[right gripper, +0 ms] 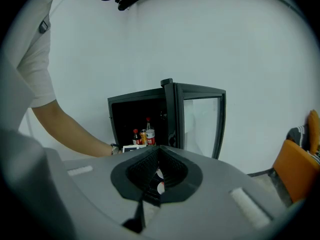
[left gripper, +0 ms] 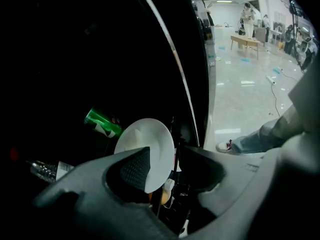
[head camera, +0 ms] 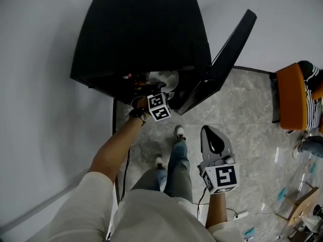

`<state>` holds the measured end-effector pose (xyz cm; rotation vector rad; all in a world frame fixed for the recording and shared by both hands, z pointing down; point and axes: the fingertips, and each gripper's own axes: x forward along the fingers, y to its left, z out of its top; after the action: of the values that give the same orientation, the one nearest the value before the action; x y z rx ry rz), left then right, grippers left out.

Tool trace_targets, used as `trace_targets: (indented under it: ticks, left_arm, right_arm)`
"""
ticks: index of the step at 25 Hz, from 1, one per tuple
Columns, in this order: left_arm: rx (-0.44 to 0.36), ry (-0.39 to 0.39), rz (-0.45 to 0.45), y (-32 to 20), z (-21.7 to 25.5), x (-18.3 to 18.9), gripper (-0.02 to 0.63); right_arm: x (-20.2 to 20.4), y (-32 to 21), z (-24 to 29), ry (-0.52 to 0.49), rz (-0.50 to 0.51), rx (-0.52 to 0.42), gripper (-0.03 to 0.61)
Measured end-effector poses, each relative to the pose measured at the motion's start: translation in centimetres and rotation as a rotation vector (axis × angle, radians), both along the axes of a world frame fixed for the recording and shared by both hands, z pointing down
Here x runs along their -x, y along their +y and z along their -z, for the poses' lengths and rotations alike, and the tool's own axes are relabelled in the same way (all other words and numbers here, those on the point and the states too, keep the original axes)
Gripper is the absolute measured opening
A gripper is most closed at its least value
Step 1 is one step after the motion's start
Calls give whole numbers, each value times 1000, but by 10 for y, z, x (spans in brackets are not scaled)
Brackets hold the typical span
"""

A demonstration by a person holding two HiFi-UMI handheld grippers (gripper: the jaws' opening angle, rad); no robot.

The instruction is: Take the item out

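item is probably the white plate (left gripper: 152, 141), centre of the left gripper view, standing on edge inside the black cabinet (head camera: 136, 34). the task doesn't say which item; the plate is my guess because it's lined up with the jaws.

handling guess: thin, stiff, light. smooth face, so likely slippery. brittle if ceramic, but the material can't be told. best hold is the rim, one pad on each face, deep enough that it won't pivot out.

left gripper (left gripper: 164, 153) is in the opening, jaws spread wide with the plate edge showing between them, nothing pinched. the left pad (left gripper: 135, 168) overlaps the plate's lower left edge; contact can't be told.

green can (left gripper: 102, 122) lies tilted just upper left of the plate and a clear bottle (left gripper: 45, 170) sits at lower left. both look close enough to get knocked on the way out.

glass door (head camera: 222, 59) stands open at upper right of the head view. right gripper (right gripper: 159, 148) hangs outside the cabinet, jaw tips pressed together, holding nothing.
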<state>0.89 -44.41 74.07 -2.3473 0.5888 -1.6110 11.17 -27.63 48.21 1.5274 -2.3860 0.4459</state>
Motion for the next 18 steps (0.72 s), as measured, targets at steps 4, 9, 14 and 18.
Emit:
trace_targets:
  ticks: [4,9,14,18]
  left_arm:
    - [-4,-22,2,0,-14,2,170]
    - [-63,-36,-9,1,-20,6,120]
    - [-104,-48,-9,0,-18,9,81]
    - [-120,-54,-8,4,-17,10,72]
  right_arm:
    - [-1,5,-8,4,-2,10,8]
    - [1,17,-16,6,-14,26,8]
    - [9,31,-22,-5,-5,33,8]
    - [10,38,-24,1,-6,32,8]
